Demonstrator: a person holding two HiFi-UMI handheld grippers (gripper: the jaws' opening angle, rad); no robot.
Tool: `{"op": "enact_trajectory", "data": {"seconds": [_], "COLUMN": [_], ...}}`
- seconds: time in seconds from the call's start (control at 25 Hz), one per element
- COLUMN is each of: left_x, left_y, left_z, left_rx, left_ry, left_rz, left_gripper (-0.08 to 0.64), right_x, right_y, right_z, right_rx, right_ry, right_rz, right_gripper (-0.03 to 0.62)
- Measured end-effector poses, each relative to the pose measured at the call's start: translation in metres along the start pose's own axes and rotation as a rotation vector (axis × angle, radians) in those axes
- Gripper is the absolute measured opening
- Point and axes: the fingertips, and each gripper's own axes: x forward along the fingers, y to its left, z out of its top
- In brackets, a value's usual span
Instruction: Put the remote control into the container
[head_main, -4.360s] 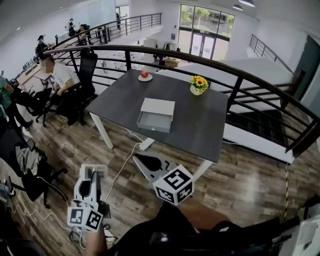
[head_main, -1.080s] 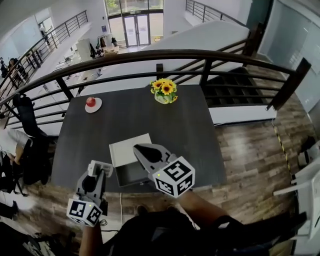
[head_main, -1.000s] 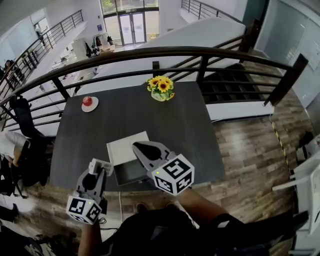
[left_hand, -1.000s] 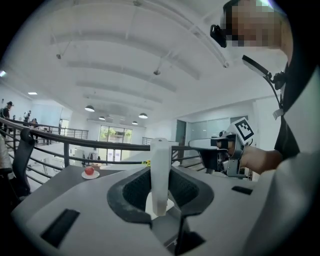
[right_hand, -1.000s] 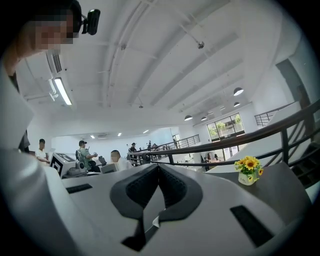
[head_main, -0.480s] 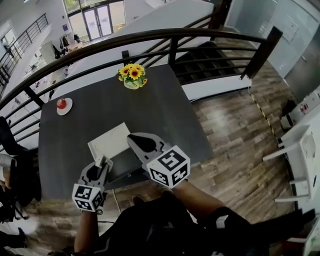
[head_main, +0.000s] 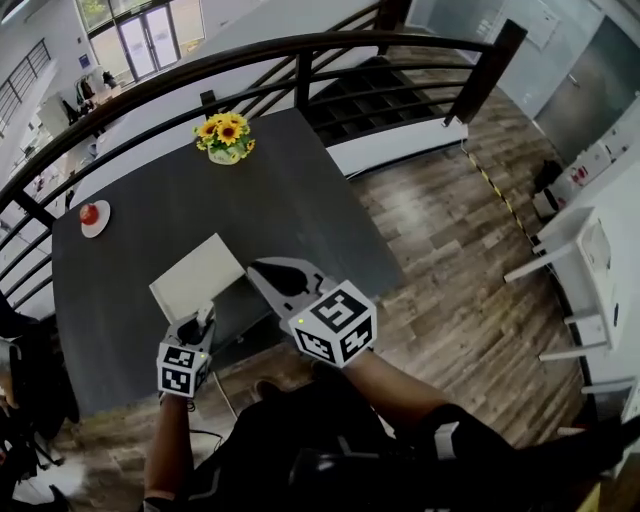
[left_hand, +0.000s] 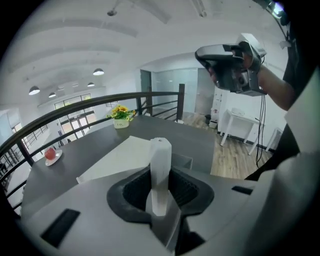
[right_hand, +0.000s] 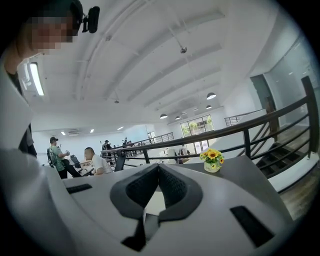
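A white remote control (left_hand: 160, 170) stands upright between the jaws of my left gripper (left_hand: 160, 150), which is shut on it. In the head view the left gripper (head_main: 203, 322) hangs at the near edge of the dark table (head_main: 300, 190), just in front of the white container (head_main: 196, 277), a low box with its drawer pulled open toward me. From the left gripper the same container (left_hand: 125, 155) lies right behind the remote. My right gripper (head_main: 277, 277) hovers over the container's right side; its jaws (right_hand: 157, 169) meet at the tips with nothing between them.
A vase of sunflowers (head_main: 224, 137) stands at the table's far edge and a red apple on a plate (head_main: 91, 215) at the far left. A dark curved railing (head_main: 300, 50) runs behind the table. Wooden floor and white furniture (head_main: 590, 270) lie to the right.
The head view has swung so the table now sits at the upper left. Both grippers have come nearer to the container, the left one up to the table's near edge.
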Motion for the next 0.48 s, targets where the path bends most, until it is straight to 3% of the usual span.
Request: {"op": "enact_trajectory", "data": {"seconds": [0.48], "left_x": [0.055], "left_y": [-0.015], "left_z": [-0.034], "left_rx": [0.09], "left_ry": [0.147], "left_rz": [-0.085], "left_gripper": [0.107], "right_x": [-0.032], "right_y": [-0.012], "right_z": [-0.01], "right_rx": [0.007], "right_ry": [0.018], "right_rz": [-0.079], "right_gripper": [0.001]}}
